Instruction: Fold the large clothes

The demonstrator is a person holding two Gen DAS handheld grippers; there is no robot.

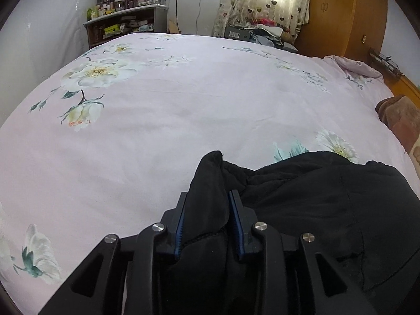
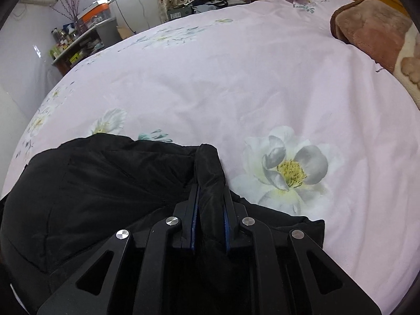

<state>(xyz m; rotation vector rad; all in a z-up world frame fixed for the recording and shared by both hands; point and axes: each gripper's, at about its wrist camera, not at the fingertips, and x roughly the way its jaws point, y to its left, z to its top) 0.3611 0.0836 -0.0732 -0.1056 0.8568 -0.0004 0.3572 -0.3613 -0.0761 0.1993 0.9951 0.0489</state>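
Progress: early, by my judgement. The black jacket (image 1: 315, 197) lies bunched at the near edge of the bed (image 1: 183, 110), at 5 o'clock in the left wrist view and 8 o'clock in the right wrist view (image 2: 99, 183). No flat, squared fold is visible; the cloth is rumpled and padded. Spreading, folding and smoothing appear to remain.

Left tongs (image 1: 207, 204): closed down on a thick ridge of the jacket, which stands up between the blue-lined fingers (image 1: 235, 218). Right tongs (image 2: 210, 197): likewise clamped on a raised fold of the same jacket. Which edge each holds, hem or shoulder, cannot be told.

Surface: a pink bed cover with large white flowers (image 2: 286, 170), mostly smooth, bare ahead of the jacket. A brown blanket (image 2: 372, 31) lies at 2 o'clock in the right wrist view.

Room: a cluttered shelf (image 1: 126, 23) at 11 o'clock, a heart-patterned curtain (image 1: 265, 2) at 12 o'clock, a wooden wardrobe (image 1: 341, 15) at 1 o'clock.
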